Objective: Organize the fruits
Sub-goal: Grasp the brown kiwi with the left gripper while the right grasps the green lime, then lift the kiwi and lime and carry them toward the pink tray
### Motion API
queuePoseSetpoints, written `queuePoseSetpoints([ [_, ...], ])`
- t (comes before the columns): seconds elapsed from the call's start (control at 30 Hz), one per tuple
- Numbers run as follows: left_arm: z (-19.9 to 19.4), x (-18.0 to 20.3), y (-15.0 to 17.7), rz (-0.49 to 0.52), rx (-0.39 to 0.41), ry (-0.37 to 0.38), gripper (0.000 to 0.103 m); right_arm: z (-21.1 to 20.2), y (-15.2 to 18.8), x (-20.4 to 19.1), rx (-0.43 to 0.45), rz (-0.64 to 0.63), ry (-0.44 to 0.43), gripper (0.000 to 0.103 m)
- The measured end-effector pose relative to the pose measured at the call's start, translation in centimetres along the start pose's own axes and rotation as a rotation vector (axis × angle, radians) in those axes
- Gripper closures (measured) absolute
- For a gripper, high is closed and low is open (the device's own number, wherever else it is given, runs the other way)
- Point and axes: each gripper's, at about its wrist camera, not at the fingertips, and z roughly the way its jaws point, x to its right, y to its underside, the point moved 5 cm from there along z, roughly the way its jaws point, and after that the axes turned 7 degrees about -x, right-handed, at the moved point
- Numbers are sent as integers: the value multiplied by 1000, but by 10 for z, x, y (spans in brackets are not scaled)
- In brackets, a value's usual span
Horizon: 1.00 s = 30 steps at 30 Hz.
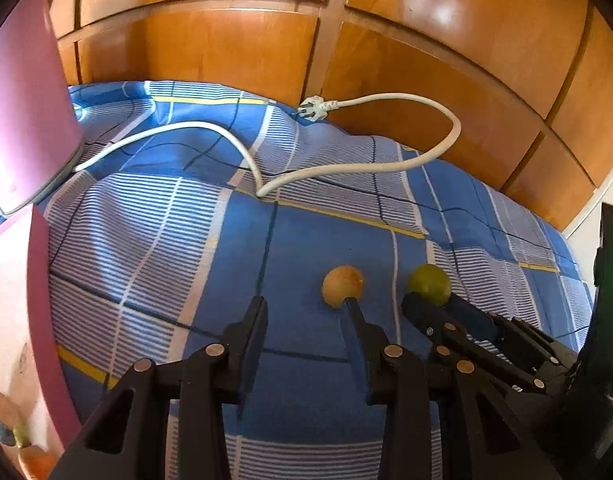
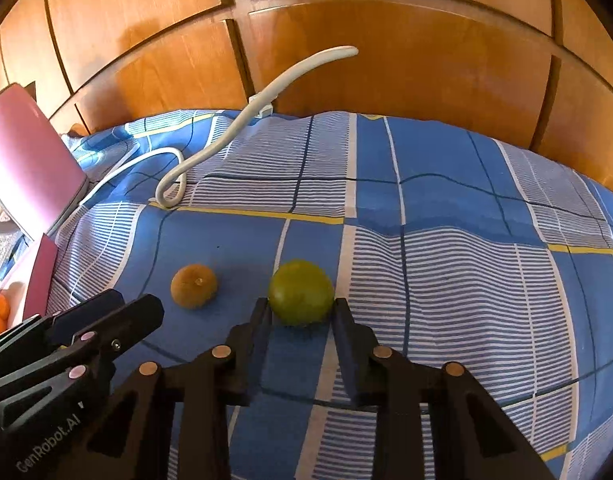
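Right wrist view first: my right gripper (image 2: 302,312) has its two fingers set either side of the green fruit (image 2: 301,292), the pads level with its near half and seeming to touch its flanks. I read this as a grip just closed on it, though the fruit sits on the blue checked cloth (image 2: 446,272) and is not yet lifted. It lies straight ahead along the fingers, dead centre between them, and being round it has no long axis to line up with.

My left gripper (image 1: 304,306) is narrowly parted and holds nothing. The brown fruit (image 1: 342,286) lies just ahead of it and off to its right side: only the right-hand fingertip reaches the fruit's near edge, while the left-hand finger stands over bare cloth. So the next move for that hand, as I judge it, is a small shift to the right and forward to bring the fruit between the fingers.

The two fruits sit near each other, brown to the left of green, each nearer its own hand.

Farther out, a white cable (image 1: 362,168) loops across the cloth, a pink box (image 2: 30,160) stands at the left edge, and wooden panelling (image 2: 386,60) closes the back.
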Motion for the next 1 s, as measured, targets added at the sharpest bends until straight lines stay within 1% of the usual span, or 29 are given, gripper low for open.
queuePoseSetpoints([
  [0.07, 1, 6, -2, 9, 3, 21, 65, -1, 0, 4, 9, 5, 16, 72],
  [0.23, 8, 19, -3, 36, 1, 33, 63, -4, 4, 17, 15, 28, 33, 72],
  [0.37, 17, 24, -8, 56, -5, 24, 63, -5, 6, 24, 21, 33, 51, 72],
  [0.53, 33, 22, -13, 47, -36, 11, 64, -5, 6, 25, 23, 31, 53, 72],
  [0.57, 33, 22, -13, 55, -26, 4, 67, -5, 6, 25, 23, 32, 53, 72],
  [0.6, 33, 23, -14, 64, -22, -3, 76, -5, 6, 26, 23, 32, 53, 72],
  [0.67, 33, 22, -13, 63, -27, 2, 77, -5, 6, 25, 21, 32, 52, 72],
  [0.73, 30, 20, -10, 56, -30, 5, 77, -6, 7, 26, 17, 37, 49, 72],
  [0.87, 18, 18, 6, 62, -33, -11, 77, -13, 17, 29, 10, 48, 46, 72],
  [1.0, 4, 19, 30, 63, -35, -10, 77, -23, 32, 34, 2, 64, 44, 72],
])
